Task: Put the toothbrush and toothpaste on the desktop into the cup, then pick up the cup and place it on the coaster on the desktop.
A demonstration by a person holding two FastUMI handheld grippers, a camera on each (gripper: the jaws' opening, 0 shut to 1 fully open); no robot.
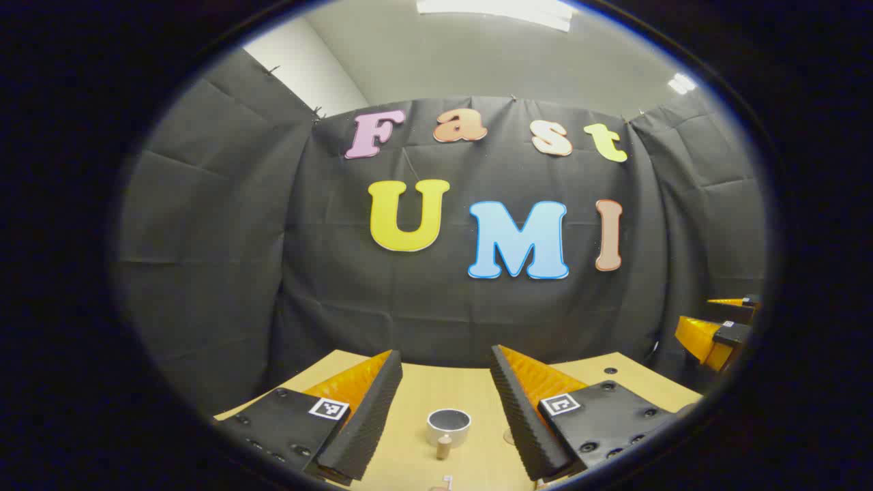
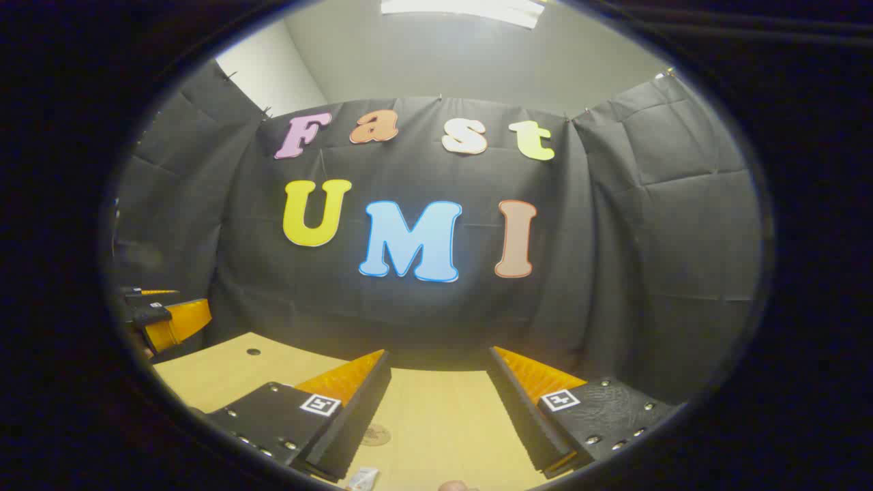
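Grippers poised, nothing picked yet

Cup (image 1: 449, 426) stands on the desk (image 1: 423, 389), framed between the left gripper's (image 1: 442, 402) spread jaws. Right gripper (image 2: 436, 409), jaws spread and empty, has the coaster (image 2: 375, 434) below it, right of the cup. Next move: dip toward toothbrush or toothpaste, barely discernible at the lower edge.

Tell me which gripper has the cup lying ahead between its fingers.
The left gripper: the white cup stands on the desktop between its open fingers. Ahead of the right gripper lies bare desktop.
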